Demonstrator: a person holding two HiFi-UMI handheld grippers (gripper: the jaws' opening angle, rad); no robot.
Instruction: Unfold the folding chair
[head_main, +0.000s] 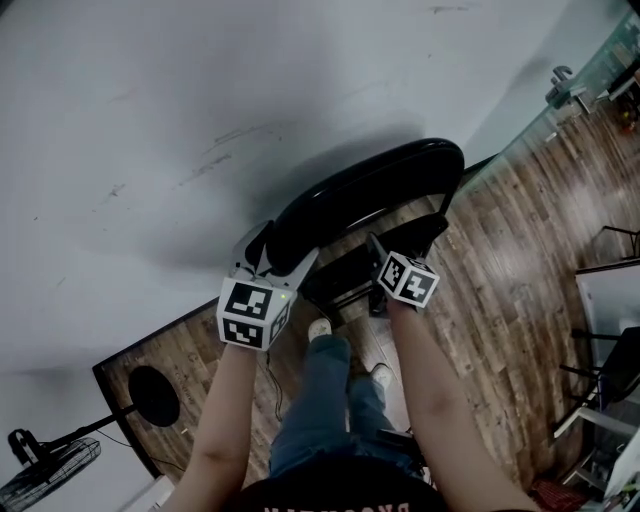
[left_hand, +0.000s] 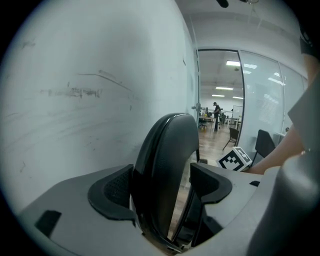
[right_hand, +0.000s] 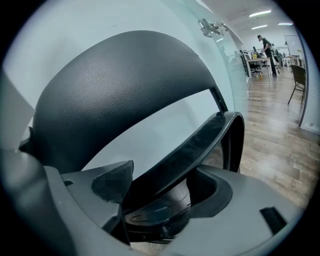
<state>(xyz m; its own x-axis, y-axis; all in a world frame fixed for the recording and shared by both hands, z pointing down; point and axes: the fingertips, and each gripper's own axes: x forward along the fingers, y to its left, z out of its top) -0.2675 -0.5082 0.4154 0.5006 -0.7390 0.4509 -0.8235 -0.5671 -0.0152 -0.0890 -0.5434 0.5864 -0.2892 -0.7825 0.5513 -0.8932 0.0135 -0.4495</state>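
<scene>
Top: dark garment with reddish lettering across it (head_main: 340, 497), seen only at the picture's lower edge.
Trousers: blue denim jeans (head_main: 322, 400).
Shoes: pale, whitish shoes (head_main: 320, 328), low cut.
Left tool (left_hand: 160, 185): smooth light-grey moulded shell, with two broad jaws.
Left pads (left_hand: 116, 187): black, finely textured, set in scooped recesses.
Left cube (head_main: 248, 313): white, with black square markers on each visible face.
Right tool (right_hand: 162, 187): the same light-grey shell, with a small dark rectangular slot near its edge.
Right pads (right_hand: 112, 182): black and finely textured.
Right cube (head_main: 408, 278): white with black square markers.
</scene>
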